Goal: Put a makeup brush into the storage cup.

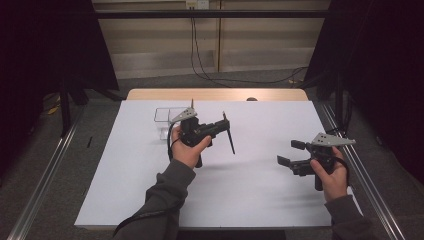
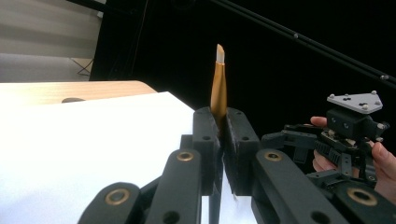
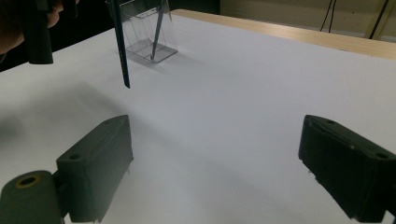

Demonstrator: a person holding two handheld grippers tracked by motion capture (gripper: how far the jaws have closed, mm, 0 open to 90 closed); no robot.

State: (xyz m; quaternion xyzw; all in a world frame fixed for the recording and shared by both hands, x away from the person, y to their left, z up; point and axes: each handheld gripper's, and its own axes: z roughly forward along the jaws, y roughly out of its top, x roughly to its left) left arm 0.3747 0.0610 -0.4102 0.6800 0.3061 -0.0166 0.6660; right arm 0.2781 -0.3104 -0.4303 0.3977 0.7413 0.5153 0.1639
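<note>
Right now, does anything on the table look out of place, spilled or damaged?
Nothing stands out. The thin dark-handled paintbrush is clamped in the left gripper above the white table, and the clear plastic holder stands upright with another brush inside.

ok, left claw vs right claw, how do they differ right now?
The left claw is shut on a thin paintbrush with a gold ferrule; the right claw stands wide open with nothing between its jaws. The left is raised over the middle of the white table sheet, the right near its right edge. Both are black and hand-held.
</note>
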